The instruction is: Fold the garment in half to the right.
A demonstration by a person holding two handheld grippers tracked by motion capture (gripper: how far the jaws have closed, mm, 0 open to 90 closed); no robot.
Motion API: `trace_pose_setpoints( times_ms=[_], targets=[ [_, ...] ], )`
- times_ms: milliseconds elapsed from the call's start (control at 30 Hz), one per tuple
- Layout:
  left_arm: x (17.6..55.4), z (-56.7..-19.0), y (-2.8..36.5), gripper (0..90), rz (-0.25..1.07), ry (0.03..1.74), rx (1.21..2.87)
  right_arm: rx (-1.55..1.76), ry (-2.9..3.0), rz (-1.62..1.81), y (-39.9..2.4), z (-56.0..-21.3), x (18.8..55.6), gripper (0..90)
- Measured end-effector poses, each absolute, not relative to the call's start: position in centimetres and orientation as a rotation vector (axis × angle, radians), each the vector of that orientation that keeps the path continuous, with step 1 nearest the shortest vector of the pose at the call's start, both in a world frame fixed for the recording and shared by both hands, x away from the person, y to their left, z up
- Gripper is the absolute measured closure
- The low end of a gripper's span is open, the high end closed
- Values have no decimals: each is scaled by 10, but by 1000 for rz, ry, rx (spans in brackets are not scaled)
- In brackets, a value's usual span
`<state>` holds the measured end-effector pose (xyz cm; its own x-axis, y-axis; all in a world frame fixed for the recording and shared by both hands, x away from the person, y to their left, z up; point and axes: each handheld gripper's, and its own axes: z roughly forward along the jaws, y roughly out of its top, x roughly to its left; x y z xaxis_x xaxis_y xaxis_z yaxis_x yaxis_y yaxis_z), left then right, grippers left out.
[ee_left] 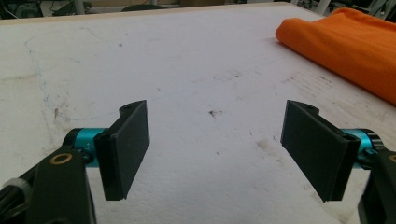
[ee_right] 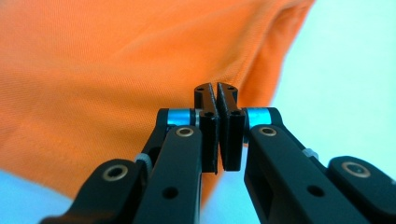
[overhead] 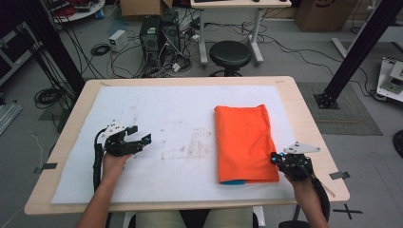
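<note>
Orange cloth (overhead: 245, 142) lies folded on the counter (overhead: 71, 137), long axis running away from the person; the right gripper (overhead: 276, 159) sits at its near right edge, jaws closed, seemingly pinching the hem. The left gripper (overhead: 140, 135) waits well left, jaws open and empty.

High view: even, diffuse room light, soft shadows, mild softness overall, straight lines bowing slightly toward the edges. Left gripper view: bright, the white sheet (ee_left: 196, 70) near glare, near parts slightly soft. Right gripper view: colour cast bluish, the orange cloth (ee_right: 93, 70) blurred at close range, background washed out.
</note>
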<state>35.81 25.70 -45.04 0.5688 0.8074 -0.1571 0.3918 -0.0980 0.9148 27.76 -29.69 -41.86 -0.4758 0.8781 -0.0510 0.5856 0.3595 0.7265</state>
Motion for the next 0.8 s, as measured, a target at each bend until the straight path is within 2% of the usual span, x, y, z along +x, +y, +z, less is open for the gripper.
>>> trace_pose_setpoints(
  times_ms=[267, 367, 433, 633, 733, 800],
  targets=[
    [358, -451, 256, 238, 475, 1007, 1710, 1342, 2210, 820, -307, -416, 273, 882],
    [358, -450, 257, 238, 476, 1010, 1707, 1340, 2220, 806, -304, -423, 278, 793],
    [358, -450, 257, 238, 477, 1011, 1704, 1338, 2196, 843, -303, -421, 279, 695],
    [358, -451, 256, 238, 475, 1010, 1705, 1320, 2187, 851, -295, -421, 288, 634],
    [358, -450, 257, 238, 476, 1009, 1705, 1347, 2195, 840, -294, -428, 298, 704],
    [358, -450, 257, 238, 476, 1011, 1702, 1365, 2212, 840, -296, -433, 303, 824]
  ],
)
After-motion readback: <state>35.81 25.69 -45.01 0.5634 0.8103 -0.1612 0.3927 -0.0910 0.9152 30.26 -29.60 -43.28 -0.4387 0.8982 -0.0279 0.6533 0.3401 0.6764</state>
